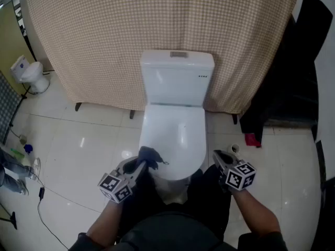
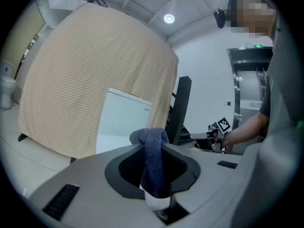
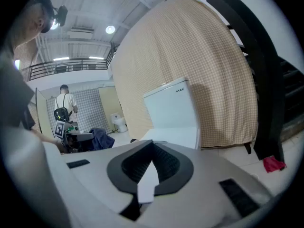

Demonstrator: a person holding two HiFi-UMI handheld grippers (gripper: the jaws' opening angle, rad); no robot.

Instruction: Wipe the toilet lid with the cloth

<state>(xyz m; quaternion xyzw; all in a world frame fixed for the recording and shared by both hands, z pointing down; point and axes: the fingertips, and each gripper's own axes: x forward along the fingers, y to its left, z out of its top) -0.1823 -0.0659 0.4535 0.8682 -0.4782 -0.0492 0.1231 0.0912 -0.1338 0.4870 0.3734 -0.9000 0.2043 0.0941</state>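
The left gripper [image 1: 138, 164] jaws clench the cloth [image 1: 149, 155] near the toilet lid [image 1: 175, 132], poised for wiping, while the right gripper [image 1: 221, 158] idles, jaws together and empty.

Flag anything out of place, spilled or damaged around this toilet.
Nothing is spilled or damaged. The toilet lid is shut and looks intact. The one stray thing is a crumpled red item on the floor right of it.
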